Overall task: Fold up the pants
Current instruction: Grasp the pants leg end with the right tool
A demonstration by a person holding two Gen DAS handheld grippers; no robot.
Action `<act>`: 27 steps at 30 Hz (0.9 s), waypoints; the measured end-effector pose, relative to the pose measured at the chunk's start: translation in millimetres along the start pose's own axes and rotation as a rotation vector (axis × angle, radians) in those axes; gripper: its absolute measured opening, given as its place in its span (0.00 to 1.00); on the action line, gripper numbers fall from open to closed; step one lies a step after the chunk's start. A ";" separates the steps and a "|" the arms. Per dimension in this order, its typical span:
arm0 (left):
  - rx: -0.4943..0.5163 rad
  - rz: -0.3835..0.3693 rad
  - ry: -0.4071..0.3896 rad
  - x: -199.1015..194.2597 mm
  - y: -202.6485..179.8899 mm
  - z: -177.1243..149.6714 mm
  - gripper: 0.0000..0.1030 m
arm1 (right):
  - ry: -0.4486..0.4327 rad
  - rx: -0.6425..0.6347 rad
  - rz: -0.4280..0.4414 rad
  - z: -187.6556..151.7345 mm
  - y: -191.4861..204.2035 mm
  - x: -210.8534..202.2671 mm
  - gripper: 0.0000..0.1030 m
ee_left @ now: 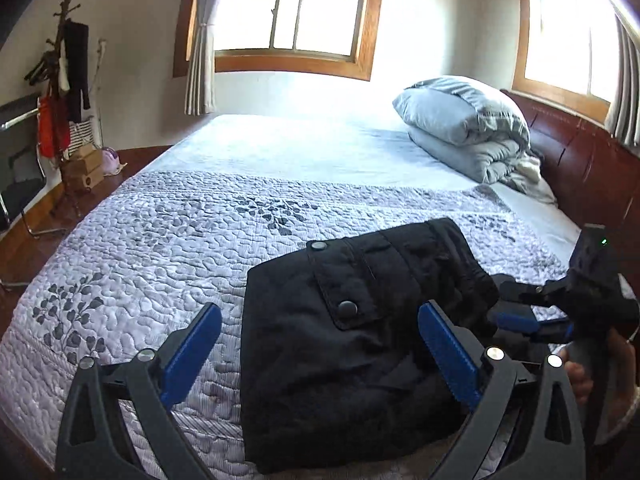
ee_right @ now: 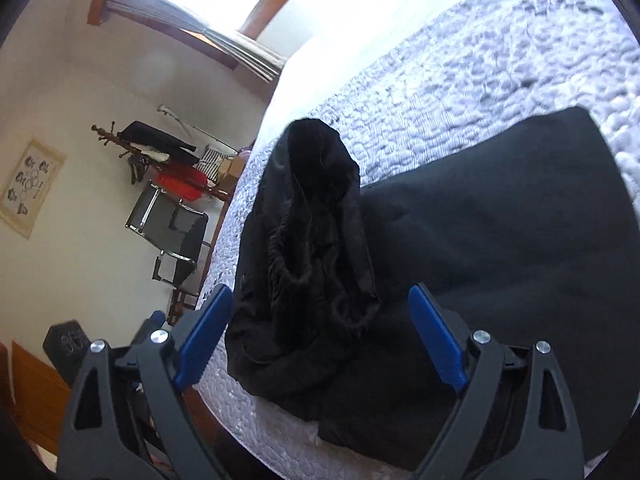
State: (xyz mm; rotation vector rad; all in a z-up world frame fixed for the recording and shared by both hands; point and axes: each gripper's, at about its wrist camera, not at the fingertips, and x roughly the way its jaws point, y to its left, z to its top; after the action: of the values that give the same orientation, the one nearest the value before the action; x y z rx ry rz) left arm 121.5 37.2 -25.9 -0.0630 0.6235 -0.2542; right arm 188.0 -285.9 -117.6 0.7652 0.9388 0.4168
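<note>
Left wrist view has my left gripper (ee_left: 320, 344) spread wide with nothing pinched: its left pad hangs over the quilt (ee_left: 160, 240), its right pad over the near part of the pants (ee_left: 352, 344), and neither presses on the cloth. Those black pants lie folded into a thick bundle near the bed's close edge, a snap-buttoned pocket flap (ee_left: 344, 288) facing up. Just right of the bundle my right gripper (ee_left: 520, 320) shows, held by my hand (ee_left: 580, 376), its blue pads apart beside the fabric. Seen from the right wrist, the right gripper (ee_right: 320, 336) also stands well open and holds nothing; the gathered waistband (ee_right: 312, 216) bulges up between and beyond its fingers, with the flat folded part to the right. Farther off, a folded duvet (ee_left: 464, 128) sits by the dark wooden headboard (ee_left: 580, 160), two windows glare, and a coat rack (ee_left: 68, 72) stands against the left wall.
</note>
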 end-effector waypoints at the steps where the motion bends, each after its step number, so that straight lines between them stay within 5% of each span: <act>1: -0.032 -0.005 -0.024 -3.9 7.4 1.4 0.97 | 0.014 0.013 0.004 2.1 -1.0 5.8 0.87; 5: -0.141 0.013 -0.104 -9.7 28.6 2.0 0.97 | 0.061 0.022 0.011 10.4 -0.8 26.4 0.87; 11: -0.244 0.044 -0.100 -1.0 53.8 -7.0 0.97 | 0.087 0.003 0.009 12.8 7.4 43.8 0.87; 16: -0.252 0.081 -0.049 9.8 67.1 -15.0 0.97 | 0.092 -0.043 -0.028 7.7 17.2 52.5 0.85; 20: -0.237 0.086 0.077 33.7 71.0 -24.0 0.97 | 0.091 -0.058 -0.047 4.2 21.3 55.6 0.82; 23: -0.238 0.070 0.169 51.7 69.9 -33.3 0.96 | 0.090 -0.056 -0.056 4.4 20.0 54.6 0.72; 27: -0.224 0.065 0.223 63.1 65.7 -44.5 0.96 | 0.090 -0.068 -0.072 5.6 10.4 49.6 0.41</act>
State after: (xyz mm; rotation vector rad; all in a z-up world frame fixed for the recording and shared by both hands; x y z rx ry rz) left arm 159.0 85.6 -106.7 -0.2317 0.8729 -0.1282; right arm 219.5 -250.2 -135.8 0.6536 1.0280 0.4204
